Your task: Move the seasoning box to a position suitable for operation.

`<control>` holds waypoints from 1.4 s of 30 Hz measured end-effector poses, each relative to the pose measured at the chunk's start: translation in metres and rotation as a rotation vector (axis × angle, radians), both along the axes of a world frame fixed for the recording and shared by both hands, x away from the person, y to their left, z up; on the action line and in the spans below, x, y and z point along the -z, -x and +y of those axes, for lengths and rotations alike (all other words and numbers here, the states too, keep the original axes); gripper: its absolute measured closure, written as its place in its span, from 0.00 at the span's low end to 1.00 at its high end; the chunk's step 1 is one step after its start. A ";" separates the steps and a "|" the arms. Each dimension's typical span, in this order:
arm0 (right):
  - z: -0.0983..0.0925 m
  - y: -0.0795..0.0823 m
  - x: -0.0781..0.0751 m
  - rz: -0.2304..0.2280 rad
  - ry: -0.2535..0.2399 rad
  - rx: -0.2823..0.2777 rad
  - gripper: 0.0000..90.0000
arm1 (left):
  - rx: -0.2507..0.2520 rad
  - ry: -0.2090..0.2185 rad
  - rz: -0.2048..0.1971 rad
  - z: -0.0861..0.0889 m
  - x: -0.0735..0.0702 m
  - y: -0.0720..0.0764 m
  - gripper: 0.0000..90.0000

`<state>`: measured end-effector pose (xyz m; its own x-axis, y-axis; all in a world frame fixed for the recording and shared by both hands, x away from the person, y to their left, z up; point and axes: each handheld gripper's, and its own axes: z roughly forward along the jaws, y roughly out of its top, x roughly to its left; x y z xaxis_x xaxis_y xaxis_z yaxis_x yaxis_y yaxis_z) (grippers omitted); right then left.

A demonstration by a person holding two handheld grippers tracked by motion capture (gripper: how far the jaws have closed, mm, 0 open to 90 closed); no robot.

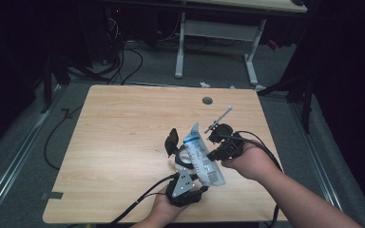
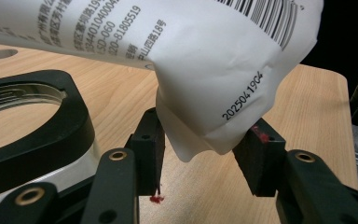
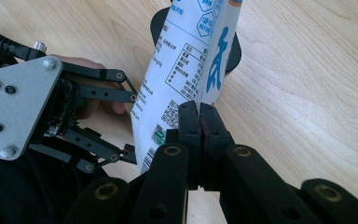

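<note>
A: Where is the white pouch [image 1: 200,156] found?
B: Above the worktop [image 1: 119,142], between both grippers.
A: And the fingers?
B: Its bottom corner is pinched by the left gripper [image 2: 205,149]; its edge is clamped by the closed right gripper [image 3: 199,122].

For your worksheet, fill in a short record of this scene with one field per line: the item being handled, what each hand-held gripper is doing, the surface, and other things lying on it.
Item: white printed pouch, held above the table
Left hand-held gripper: jaws around the pouch's bottom corner
Right hand-held gripper: pinched shut on the pouch's side edge
Surface: wooden table
Also on table: syringe, black ring-shaped part
</note>
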<state>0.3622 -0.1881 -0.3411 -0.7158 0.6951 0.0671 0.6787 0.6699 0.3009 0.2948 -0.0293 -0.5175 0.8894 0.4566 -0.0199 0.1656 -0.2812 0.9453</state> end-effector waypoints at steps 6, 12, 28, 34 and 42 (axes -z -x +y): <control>0.000 -0.001 0.002 0.005 -0.004 0.002 1.00 | 0.006 -0.001 0.003 -0.001 0.001 0.000 0.59; 0.001 -0.002 0.002 0.006 -0.004 -0.001 1.00 | 0.008 0.000 0.004 -0.001 0.001 0.000 0.56; 0.001 -0.003 0.001 -0.001 0.003 -0.002 1.00 | 0.019 0.004 0.009 0.001 0.001 0.000 0.50; 0.001 -0.003 0.001 -0.005 0.006 -0.006 1.00 | 0.033 -0.002 0.012 0.008 0.001 0.001 0.49; 0.001 -0.003 0.001 -0.004 0.006 -0.001 1.00 | 0.032 -0.007 0.006 0.024 0.000 0.003 0.48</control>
<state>0.3654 -0.1872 -0.3420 -0.7166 0.6949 0.0601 0.6770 0.6722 0.2995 0.2916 -0.0052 -0.5173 0.9033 0.4284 -0.0225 0.1626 -0.2933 0.9421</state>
